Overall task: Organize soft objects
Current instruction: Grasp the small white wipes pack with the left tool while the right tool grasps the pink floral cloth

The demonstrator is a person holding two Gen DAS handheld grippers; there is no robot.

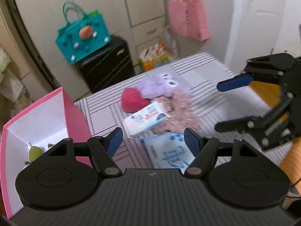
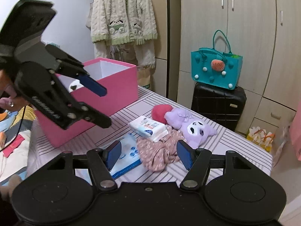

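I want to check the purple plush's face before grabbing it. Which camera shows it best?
The right wrist view: the purple plush is sharp, its white face turned to the camera. The left wrist view shows it blurred, farther off.

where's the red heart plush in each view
Left wrist: the red heart plush lies centre frame on the striped cover, left of the purple plush.
Right wrist: the red heart plush sits right of centre, partly tucked behind the purple plush.
Shared landmark: the teal bag on the black suitcase.
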